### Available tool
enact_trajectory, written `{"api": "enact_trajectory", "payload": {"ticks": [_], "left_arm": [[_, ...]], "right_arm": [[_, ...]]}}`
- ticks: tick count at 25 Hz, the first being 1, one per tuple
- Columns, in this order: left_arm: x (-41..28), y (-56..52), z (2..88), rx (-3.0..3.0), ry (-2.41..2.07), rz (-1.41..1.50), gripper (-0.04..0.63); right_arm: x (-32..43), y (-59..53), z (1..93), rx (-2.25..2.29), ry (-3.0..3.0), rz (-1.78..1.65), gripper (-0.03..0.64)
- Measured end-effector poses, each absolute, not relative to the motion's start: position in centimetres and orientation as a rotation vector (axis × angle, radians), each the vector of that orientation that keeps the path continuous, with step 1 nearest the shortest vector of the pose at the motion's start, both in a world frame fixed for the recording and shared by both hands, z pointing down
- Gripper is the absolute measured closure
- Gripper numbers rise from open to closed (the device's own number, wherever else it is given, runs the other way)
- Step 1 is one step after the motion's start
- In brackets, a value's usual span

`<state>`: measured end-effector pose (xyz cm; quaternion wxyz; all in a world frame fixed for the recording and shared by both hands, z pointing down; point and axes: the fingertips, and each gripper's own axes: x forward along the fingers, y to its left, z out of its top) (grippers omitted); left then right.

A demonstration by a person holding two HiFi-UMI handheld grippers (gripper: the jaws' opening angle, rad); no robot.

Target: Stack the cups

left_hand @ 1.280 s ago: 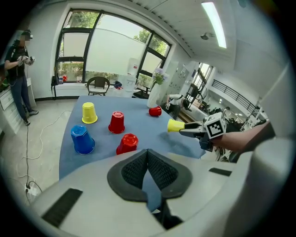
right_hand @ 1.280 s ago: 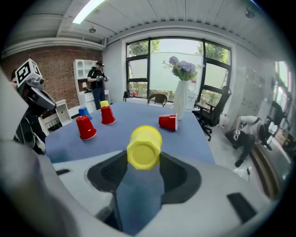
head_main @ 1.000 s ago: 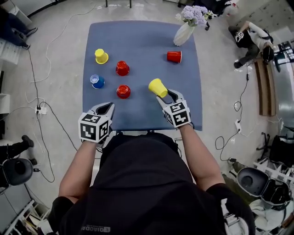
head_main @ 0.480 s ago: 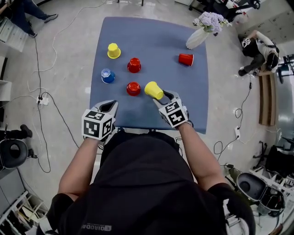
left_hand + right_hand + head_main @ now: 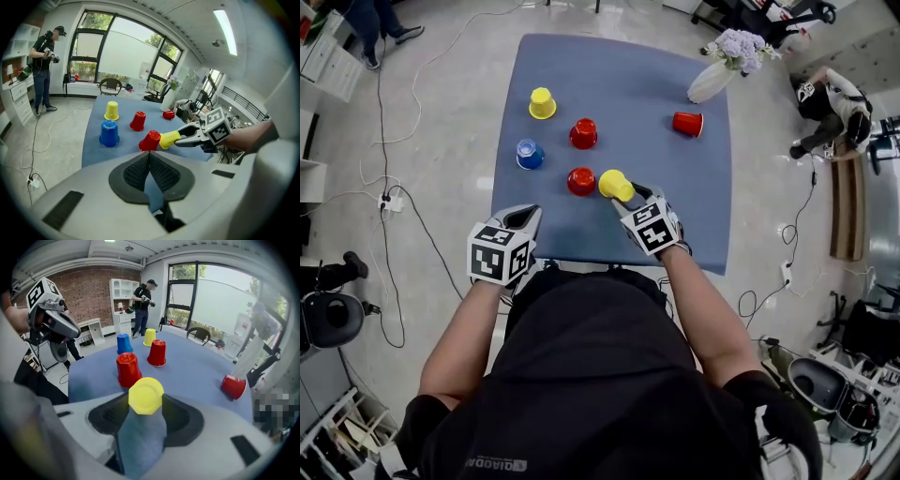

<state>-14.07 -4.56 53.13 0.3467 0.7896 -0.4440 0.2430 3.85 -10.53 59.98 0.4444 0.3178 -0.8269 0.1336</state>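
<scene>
My right gripper [image 5: 630, 196] is shut on a yellow cup [image 5: 615, 185], tilted with its base pointing away from me; the base fills the gap between the jaws in the right gripper view [image 5: 146, 395]. It hangs just right of an upside-down red cup [image 5: 580, 181], and I cannot tell whether they touch. Farther back stand a second red cup [image 5: 583, 133], a blue cup [image 5: 529, 154] and another yellow cup [image 5: 542, 103], all upside down. A third red cup [image 5: 686, 123] lies on its side. My left gripper [image 5: 521, 217] is shut and empty at the table's front edge.
The blue table [image 5: 619, 66] carries a white vase of lilac flowers [image 5: 712, 81] at its far right corner. Cables run over the floor [image 5: 394, 202] on the left. A person [image 5: 44, 70] stands by white shelves beyond the table.
My right gripper has carried the yellow cup leftwards and a little lower, up beside the near red cup. The left gripper stays shut by the front edge.
</scene>
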Motion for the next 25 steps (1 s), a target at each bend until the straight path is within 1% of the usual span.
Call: {"api": "enact_trajectory", "payload": {"ticks": [13,25], "left_arm": [[-15.2,-4.3,53.5,2.025,-1.162,0.621,0.591],[-15.6,-4.3,53.6,2.014,-1.163,0.615,0.591]], "right_arm": [[1.9,-12.9,60.3,0.827,-2.049,0.333,0.396],[1.8,-13.6,60.5,0.807,-2.028,0.351,0.396]]}}
